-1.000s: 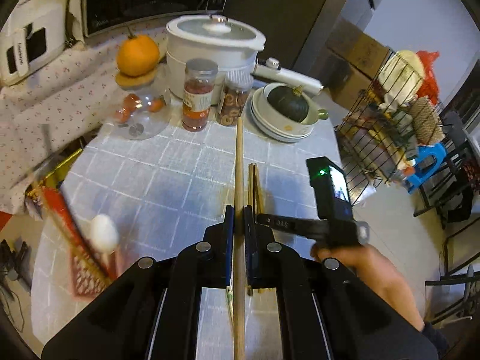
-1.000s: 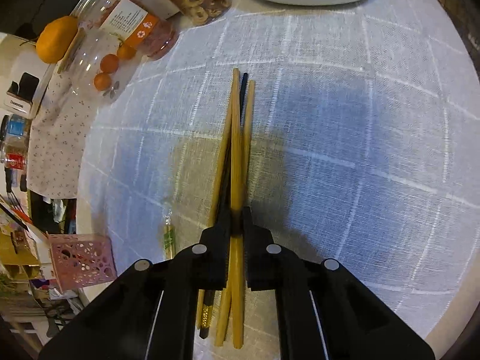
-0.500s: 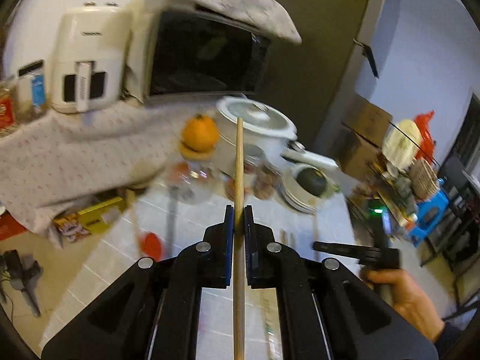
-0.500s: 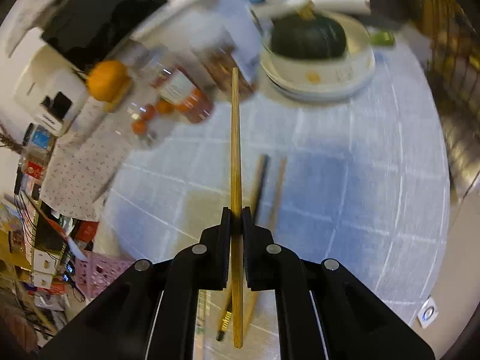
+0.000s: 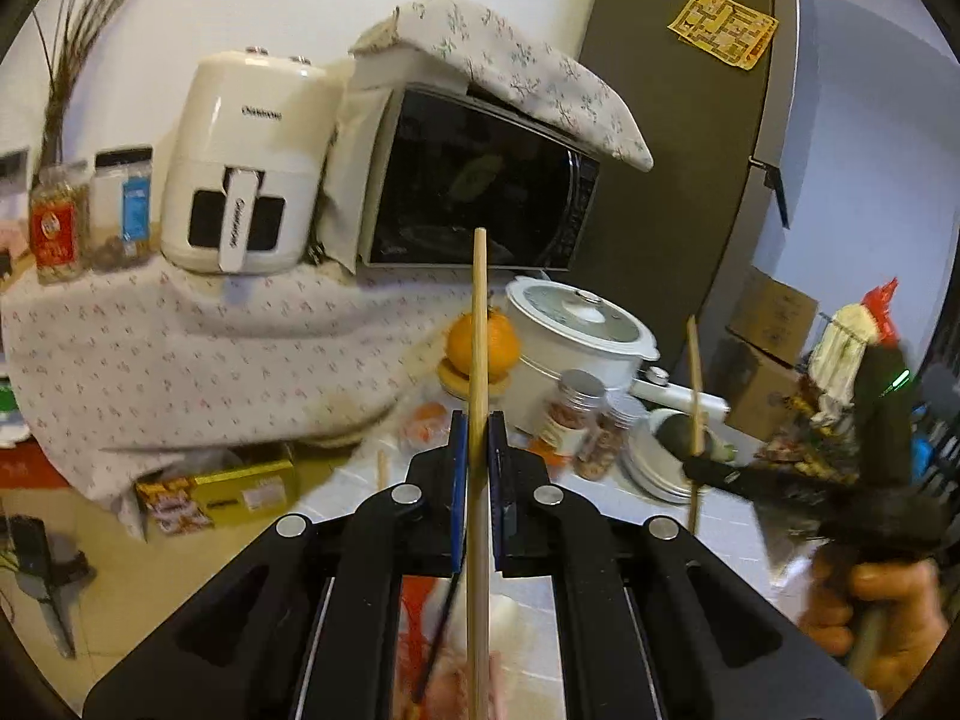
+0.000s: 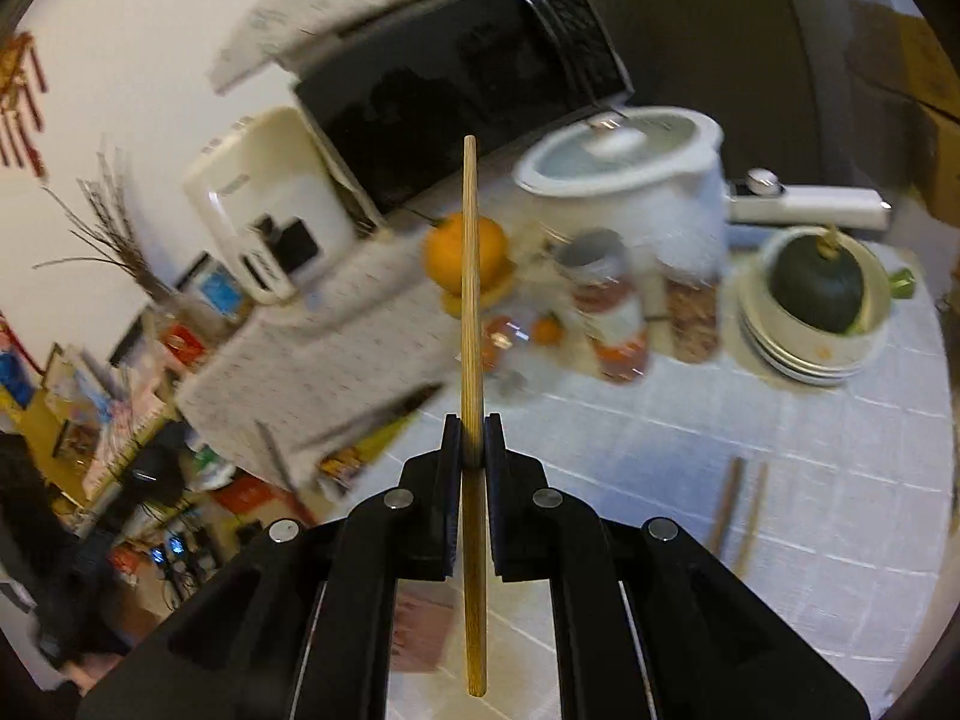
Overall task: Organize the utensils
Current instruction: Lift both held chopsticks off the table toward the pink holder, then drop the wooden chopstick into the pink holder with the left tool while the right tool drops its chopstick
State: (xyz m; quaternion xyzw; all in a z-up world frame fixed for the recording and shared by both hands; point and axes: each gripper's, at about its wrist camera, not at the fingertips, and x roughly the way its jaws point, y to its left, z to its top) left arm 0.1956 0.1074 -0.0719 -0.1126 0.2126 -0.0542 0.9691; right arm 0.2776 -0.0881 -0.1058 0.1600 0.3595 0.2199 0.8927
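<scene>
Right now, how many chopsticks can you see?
4: one clamped in the left gripper, one clamped in the right gripper, and two lying on the table. Others may be hidden.

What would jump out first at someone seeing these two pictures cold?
In each view a pair of black gripper fingers is clamped on a long pale wooden chopstick, the left gripper holding one and the right gripper another, both raised and pointing away from the camera. Behind them an orange pumpkin sits beside a white lidded cooker pot at the back of the white checked tablecloth.
</scene>
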